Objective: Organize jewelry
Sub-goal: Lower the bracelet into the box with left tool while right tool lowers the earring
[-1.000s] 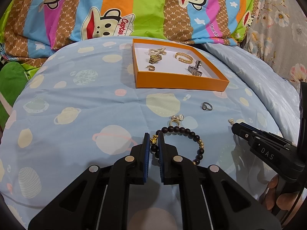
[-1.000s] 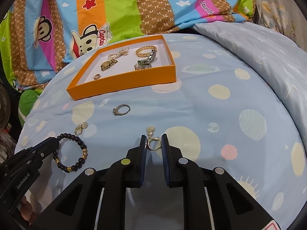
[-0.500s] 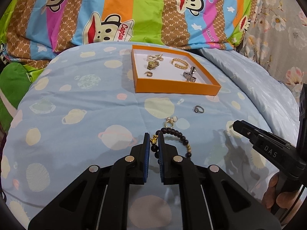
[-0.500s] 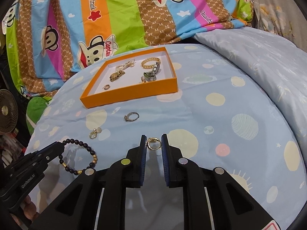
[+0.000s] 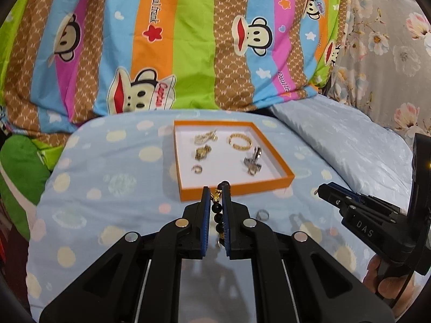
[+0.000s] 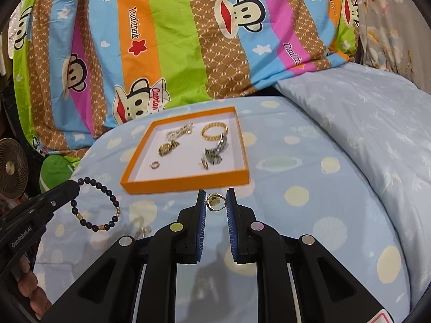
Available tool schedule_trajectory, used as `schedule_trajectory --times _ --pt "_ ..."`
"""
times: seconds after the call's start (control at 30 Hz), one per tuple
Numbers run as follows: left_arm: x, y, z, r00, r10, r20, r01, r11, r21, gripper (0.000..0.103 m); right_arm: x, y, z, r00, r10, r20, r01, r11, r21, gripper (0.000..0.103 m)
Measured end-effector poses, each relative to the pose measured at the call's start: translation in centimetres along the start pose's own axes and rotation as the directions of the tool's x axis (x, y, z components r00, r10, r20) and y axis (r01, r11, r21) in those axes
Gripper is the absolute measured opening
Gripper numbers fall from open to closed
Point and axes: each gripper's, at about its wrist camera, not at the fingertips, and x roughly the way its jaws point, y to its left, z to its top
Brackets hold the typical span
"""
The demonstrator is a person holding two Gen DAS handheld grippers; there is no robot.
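Note:
My left gripper [image 5: 216, 197] is shut on a dark beaded bracelet [image 5: 218, 210] with gold beads and holds it in the air, short of the orange tray [image 5: 234, 188]. In the right wrist view the bracelet [image 6: 95, 204] hangs from the left gripper [image 6: 72, 188]. My right gripper [image 6: 216, 200] is shut on a gold ring [image 6: 215, 202], lifted in front of the tray [image 6: 186, 181]. The tray holds a gold chain bracelet [image 6: 214, 132], a watch [image 6: 215, 152], a pendant, a chain and small rings.
A silver ring [image 5: 262, 214] and a small gold piece [image 6: 142, 232] lie on the blue planet-print cover. A striped monkey-print quilt [image 5: 188, 40] rises behind the tray. A fan [image 6: 12, 168] stands at far left. My right gripper shows in the left view [image 5: 323, 189].
Both grippers have risen off the cover and moved toward the tray, the left with the bracelet, the right with the gold ring. The bracelet now hangs free.

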Motion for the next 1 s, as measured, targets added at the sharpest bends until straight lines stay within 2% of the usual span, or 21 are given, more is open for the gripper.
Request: schedule_trajectory --times 0.47,1.0 --pt "4.8 -0.7 4.9 0.999 0.018 0.040 -0.018 1.000 0.006 0.008 3.9 0.6 4.5 1.000 0.016 0.021 -0.016 1.000 -0.008 0.014" --pt "11.5 0.1 5.4 0.999 0.044 -0.015 -0.044 0.999 -0.017 0.008 10.0 0.2 5.7 0.999 0.022 -0.028 -0.023 1.000 -0.008 0.014"
